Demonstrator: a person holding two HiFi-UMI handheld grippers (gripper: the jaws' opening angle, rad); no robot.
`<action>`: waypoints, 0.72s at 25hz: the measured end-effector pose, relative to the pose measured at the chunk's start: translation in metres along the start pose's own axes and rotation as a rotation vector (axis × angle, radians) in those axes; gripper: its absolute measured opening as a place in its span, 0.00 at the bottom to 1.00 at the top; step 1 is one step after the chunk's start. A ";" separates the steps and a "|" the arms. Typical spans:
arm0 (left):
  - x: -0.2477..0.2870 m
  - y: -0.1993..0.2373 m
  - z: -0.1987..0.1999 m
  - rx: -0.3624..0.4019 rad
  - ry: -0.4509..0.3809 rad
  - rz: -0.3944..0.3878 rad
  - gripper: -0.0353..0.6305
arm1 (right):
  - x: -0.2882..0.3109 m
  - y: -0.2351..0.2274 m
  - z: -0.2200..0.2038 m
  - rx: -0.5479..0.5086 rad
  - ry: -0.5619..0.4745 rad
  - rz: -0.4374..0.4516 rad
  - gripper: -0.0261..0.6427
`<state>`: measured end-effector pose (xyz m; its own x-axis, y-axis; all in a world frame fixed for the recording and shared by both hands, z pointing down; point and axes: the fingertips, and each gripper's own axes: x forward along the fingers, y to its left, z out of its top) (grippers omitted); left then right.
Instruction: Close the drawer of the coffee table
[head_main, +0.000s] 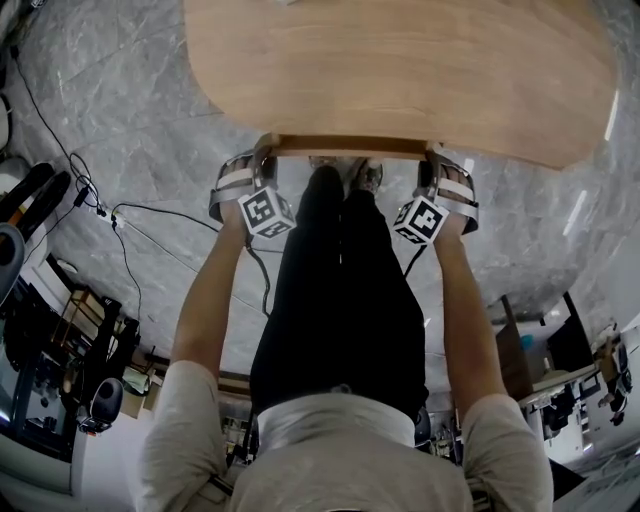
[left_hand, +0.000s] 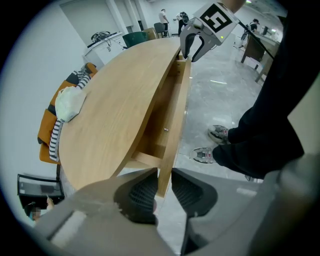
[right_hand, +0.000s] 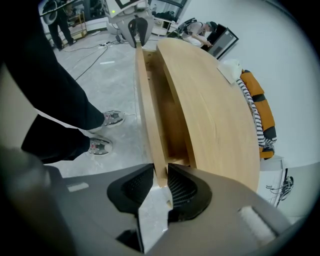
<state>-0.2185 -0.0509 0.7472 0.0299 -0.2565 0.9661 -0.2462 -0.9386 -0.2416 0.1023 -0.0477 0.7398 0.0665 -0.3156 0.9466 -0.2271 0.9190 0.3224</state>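
Drawer front (left_hand: 179, 107) between left fingers (left_hand: 142, 192), right fingers (right_hand: 182, 192)

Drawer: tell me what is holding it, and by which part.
The drawer front is held at both ends: the left gripper is clamped on one end and the right gripper on the other.

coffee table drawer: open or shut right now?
Open, partway. The drawer front stands out from under the tabletop, its inside showing; left gripper and right gripper each clamp one end.
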 end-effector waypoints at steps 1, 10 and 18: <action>0.000 0.002 0.001 -0.001 0.000 0.003 0.22 | 0.001 -0.002 0.000 0.005 -0.001 -0.004 0.18; 0.003 0.009 0.007 -0.027 -0.022 0.010 0.22 | 0.004 -0.013 0.000 0.025 -0.010 -0.062 0.19; 0.006 0.020 0.010 -0.105 -0.032 0.054 0.24 | 0.004 -0.028 -0.002 0.105 -0.026 -0.164 0.20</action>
<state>-0.2134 -0.0740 0.7476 0.0444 -0.3152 0.9480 -0.3487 -0.8941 -0.2810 0.1109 -0.0744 0.7351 0.0857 -0.4662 0.8805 -0.3156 0.8256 0.4678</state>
